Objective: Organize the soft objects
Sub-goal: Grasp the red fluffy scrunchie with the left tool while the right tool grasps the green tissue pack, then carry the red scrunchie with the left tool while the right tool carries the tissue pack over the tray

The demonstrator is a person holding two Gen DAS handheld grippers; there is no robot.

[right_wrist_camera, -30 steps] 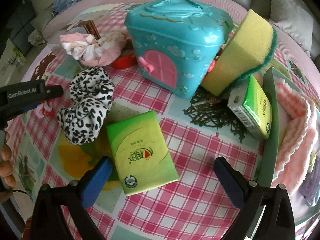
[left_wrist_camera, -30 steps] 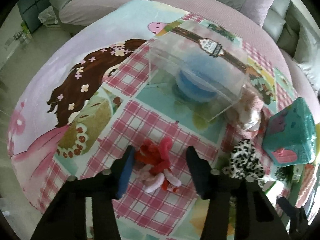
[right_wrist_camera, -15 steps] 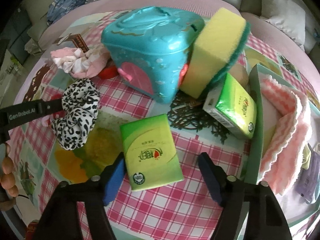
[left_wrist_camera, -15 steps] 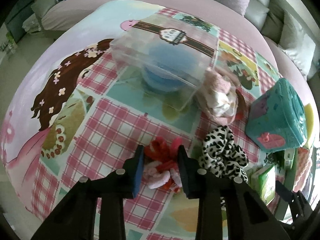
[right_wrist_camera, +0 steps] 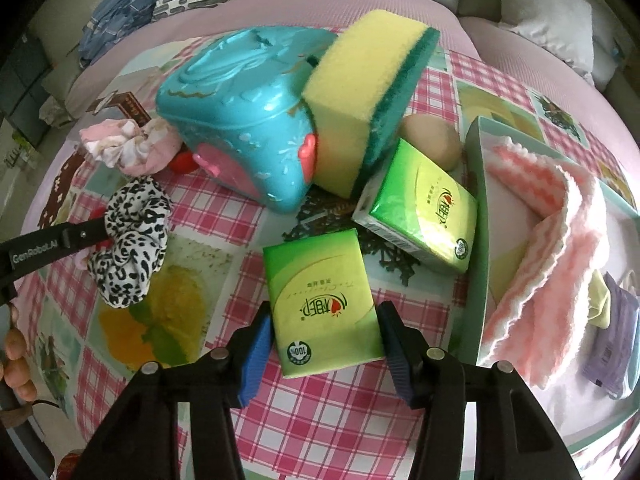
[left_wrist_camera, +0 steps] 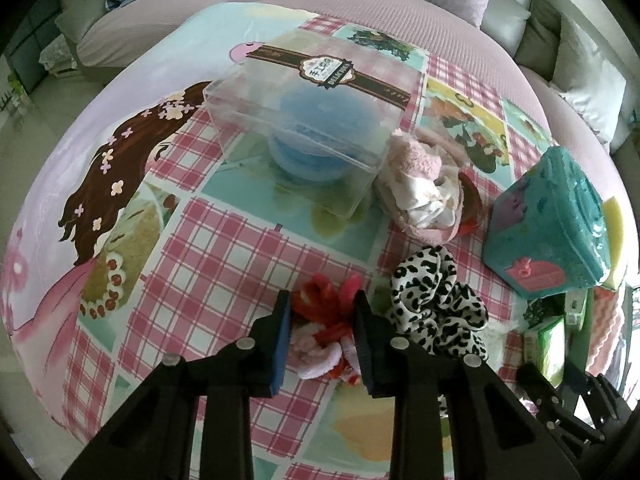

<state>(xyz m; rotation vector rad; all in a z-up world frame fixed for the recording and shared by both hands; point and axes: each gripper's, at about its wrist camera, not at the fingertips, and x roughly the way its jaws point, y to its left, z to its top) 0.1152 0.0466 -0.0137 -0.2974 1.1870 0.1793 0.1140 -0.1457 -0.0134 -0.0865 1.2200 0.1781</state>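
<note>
Our left gripper [left_wrist_camera: 322, 332] is closing on the red-and-pink scrunchie [left_wrist_camera: 326, 322], pads pressing its sides, on the checked cloth [left_wrist_camera: 224, 264] beside a leopard scrunchie [left_wrist_camera: 436, 308]. Our right gripper [right_wrist_camera: 324, 338] is closing around the green tissue pack [right_wrist_camera: 322, 300] (both pads look to touch it), near a second pack [right_wrist_camera: 420, 216] and the tray [right_wrist_camera: 478, 216].
</note>
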